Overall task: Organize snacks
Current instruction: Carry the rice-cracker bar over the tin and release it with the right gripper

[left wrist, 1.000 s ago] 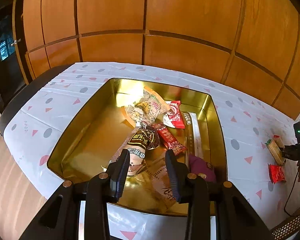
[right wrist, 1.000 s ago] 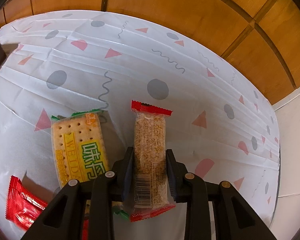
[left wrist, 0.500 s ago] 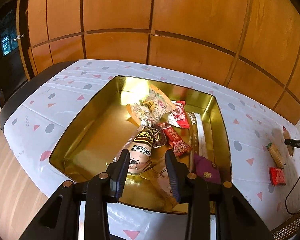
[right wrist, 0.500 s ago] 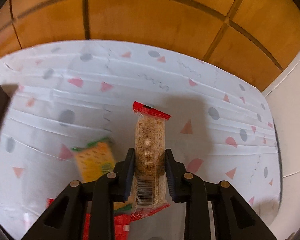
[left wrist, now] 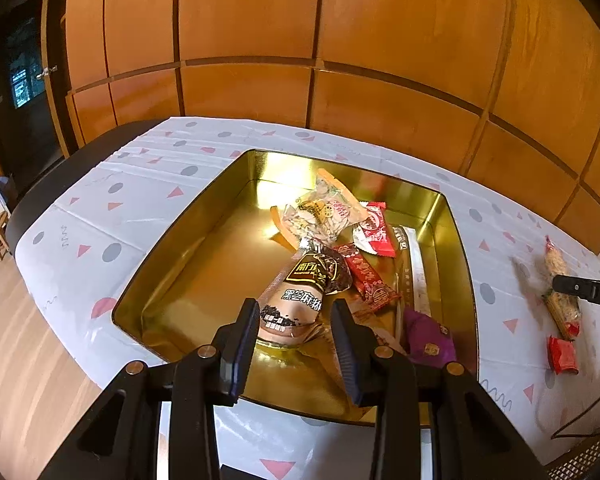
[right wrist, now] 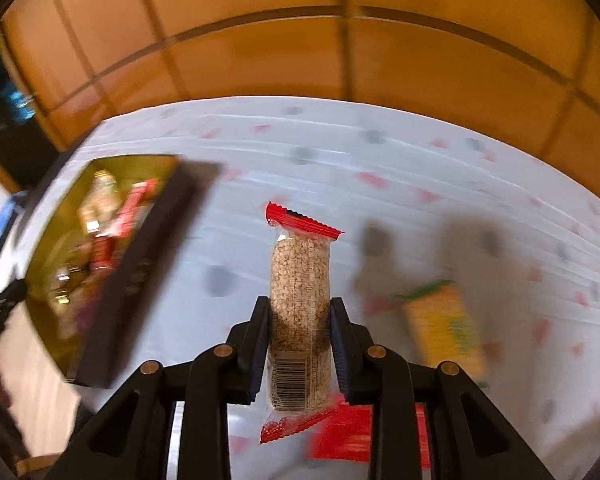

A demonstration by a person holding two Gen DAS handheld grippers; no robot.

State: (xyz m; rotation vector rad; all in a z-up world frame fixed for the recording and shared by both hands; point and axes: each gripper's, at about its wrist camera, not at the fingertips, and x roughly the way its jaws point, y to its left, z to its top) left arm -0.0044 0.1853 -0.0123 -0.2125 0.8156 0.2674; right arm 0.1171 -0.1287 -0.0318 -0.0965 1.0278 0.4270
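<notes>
The right gripper (right wrist: pixel 299 332) pinches the bar (right wrist: pixel 299 304) lengthwise above the table, likely bound for the tin (right wrist: pixel 100 264), while the left gripper (left wrist: pixel 296 340) waits spread.

Left cam looks down past its fingers into the tin (left wrist: pixel 456 248), pretty close. Right cam's higher over the cloth (right wrist: pixel 380 168); both catch that tin (right wrist: pixel 52 240).

Both grippers are matte black plastic with triangular cut-outs in their arms. The left gripper (left wrist: pixel 294 344) has dark blue ribbed pads (left wrist: pixel 242 350) on its fingers and four brass-coloured round screws (left wrist: pixel 205 351) across its linkage. The right gripper (right wrist: pixel 299 350) shows the same blue pads (right wrist: pixel 340 354) and brass screws (right wrist: pixel 222 350).
</notes>
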